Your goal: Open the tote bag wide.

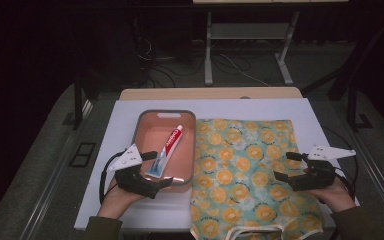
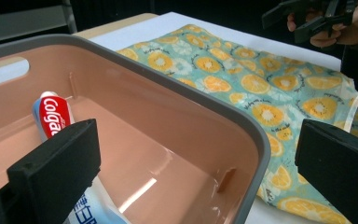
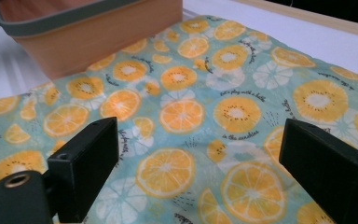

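Observation:
A pink bin with a grey rim (image 1: 140, 125) (image 2: 205, 100) (image 3: 93, 32) sits on the white table. Inside it lies a red, white and blue toothpaste tube (image 1: 166, 150) (image 2: 53, 116). To its right lies a teal cloth with orange slices printed on it (image 1: 245, 160) (image 2: 261, 84) (image 3: 191, 107). My left gripper (image 1: 156, 169) (image 2: 196, 177) is open at the bin's near left corner, its jaws straddling the rim. My right gripper (image 1: 287, 166) (image 3: 200, 172) is open just above the cloth's right edge, with nothing between its jaws; it also shows far off in the left gripper view (image 2: 307, 21).
The white table top (image 1: 125, 107) ends at a wooden strip (image 1: 210, 93) at the back. Beyond it stand a desk frame's legs (image 1: 208, 50) and loose cables on the dark floor. The cloth's near hem hangs over the table's front edge.

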Available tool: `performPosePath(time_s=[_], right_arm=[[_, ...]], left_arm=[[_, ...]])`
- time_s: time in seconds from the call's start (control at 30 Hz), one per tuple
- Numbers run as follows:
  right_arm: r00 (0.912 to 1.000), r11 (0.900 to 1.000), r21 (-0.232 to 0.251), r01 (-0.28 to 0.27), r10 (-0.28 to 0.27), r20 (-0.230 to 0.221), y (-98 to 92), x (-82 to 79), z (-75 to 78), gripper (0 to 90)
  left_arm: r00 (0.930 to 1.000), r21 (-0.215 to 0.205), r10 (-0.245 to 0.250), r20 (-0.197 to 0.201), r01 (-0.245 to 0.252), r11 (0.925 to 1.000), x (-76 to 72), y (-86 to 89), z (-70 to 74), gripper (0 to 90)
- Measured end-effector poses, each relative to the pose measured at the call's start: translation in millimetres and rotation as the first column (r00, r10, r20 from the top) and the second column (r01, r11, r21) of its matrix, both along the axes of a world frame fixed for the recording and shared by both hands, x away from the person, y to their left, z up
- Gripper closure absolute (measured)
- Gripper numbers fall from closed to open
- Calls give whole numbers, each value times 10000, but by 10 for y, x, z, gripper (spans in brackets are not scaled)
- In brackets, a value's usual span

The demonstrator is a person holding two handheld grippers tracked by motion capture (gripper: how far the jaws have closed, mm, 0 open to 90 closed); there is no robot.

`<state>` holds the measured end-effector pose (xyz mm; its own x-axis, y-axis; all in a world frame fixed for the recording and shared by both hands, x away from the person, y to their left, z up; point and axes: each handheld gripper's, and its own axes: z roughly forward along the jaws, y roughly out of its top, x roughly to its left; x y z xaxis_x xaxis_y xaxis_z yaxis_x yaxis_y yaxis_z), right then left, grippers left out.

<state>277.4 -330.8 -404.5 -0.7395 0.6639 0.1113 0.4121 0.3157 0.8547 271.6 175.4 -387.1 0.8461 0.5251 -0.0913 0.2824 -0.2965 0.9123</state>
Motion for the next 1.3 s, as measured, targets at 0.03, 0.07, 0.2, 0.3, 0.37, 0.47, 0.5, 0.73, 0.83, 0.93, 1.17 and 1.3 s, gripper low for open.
performPosePath(time_s=[0.03, 0.07, 0.2, 0.3, 0.37, 0.47, 0.5, 0.73, 0.83, 0.93, 1.17, 1.3], right_arm=[[10000, 10000, -67, 55, -55, -21, -1, 6, -6, 116], [9999, 9999, -142, 96, -97, -67, -3, 15, -13, 116], [9991, 9981, -470, 386, -395, -182, -29, 80, -44, 117], [9974, 9947, -820, 625, -651, -296, -51, 154, -49, 117], [9952, 9917, -958, 859, -901, -394, -70, 224, -45, 118], [9912, 9883, -1052, 1106, -1174, -605, -93, 367, -39, 120], [9912, 9883, -1052, 1106, -1174, -605, -93, 367, -39, 120], [9820, 9803, -1301, 1486, -1618, -974, -76, 783, -98, 143], [9775, 9746, -1492, 1670, -1834, -1042, -94, 859, -137, 143], [9609, 9588, -1736, 2249, -2478, -1238, -237, 998, -219, 143], [9337, 9356, -1992, 2916, -3236, -1531, -435, 1154, -370, 172], [9253, 9283, -2135, 3043, -3413, -1651, -468, 1207, -455, 273]], left_arm=[[10000, 76, 42, 26, -42, 10000, -3, -8, -4, 0], [10000, 109, 32, 15, -32, 9999, -6, -12, -6, 0], [10000, 201, 88, -2, -87, 9998, -6, -19, -18, 0], [9999, 233, 141, 20, -141, 9996, -12, -27, -20, 0], [9999, 217, 161, 25, -162, 9996, -12, -29, -18, 0], [9998, 143, 163, 63, -164, 9998, -12, -29, -11, 0], [9999, 162, 162, 50, -163, 9997, -11, -29, -9, 0], [9998, 131, 196, 1, -196, 9997, -8, -31, -8, 0], [9998, 148, 195, 0, -195, 9997, -8, -35, -10, 0], [9998, 143, 192, -33, -192, 9997, -5, -35, -11, 0], [9998, 153, 216, -32, -215, 9997, -5, -37, -11, 0], [9998, 168, 214, -36, -213, 9996, -3, -37, -11, 0]])
